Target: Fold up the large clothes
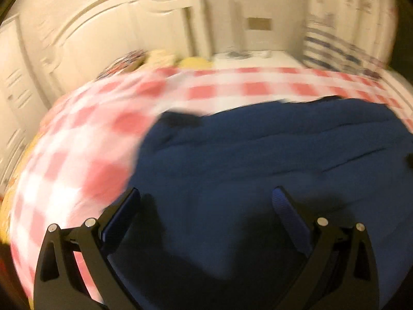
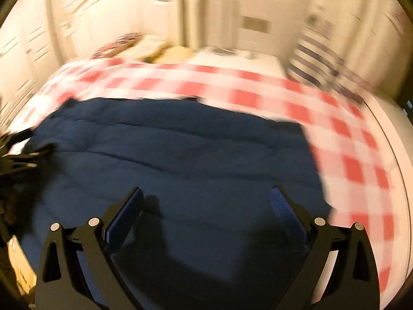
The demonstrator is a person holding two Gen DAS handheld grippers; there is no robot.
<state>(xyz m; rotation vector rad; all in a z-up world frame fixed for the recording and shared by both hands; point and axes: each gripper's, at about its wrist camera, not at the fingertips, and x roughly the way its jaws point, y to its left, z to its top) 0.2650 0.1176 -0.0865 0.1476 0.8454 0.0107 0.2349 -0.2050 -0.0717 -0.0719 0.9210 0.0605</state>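
Cream carved headboard (image 1: 103,25) and pale wall close off the far end of the bed, whose red-and-white checked bedspread (image 1: 77,155) lies under everything. Blurred yellow cushions (image 1: 193,62) and a blue-striped cloth (image 1: 335,49) sit beyond. My left gripper (image 1: 206,201) and right gripper (image 2: 206,199) both hover over the large dark blue quilted garment (image 2: 180,155), spread flat mid-bed; both sets of jaws stand wide apart, holding nothing. No writing is legible through the blur.
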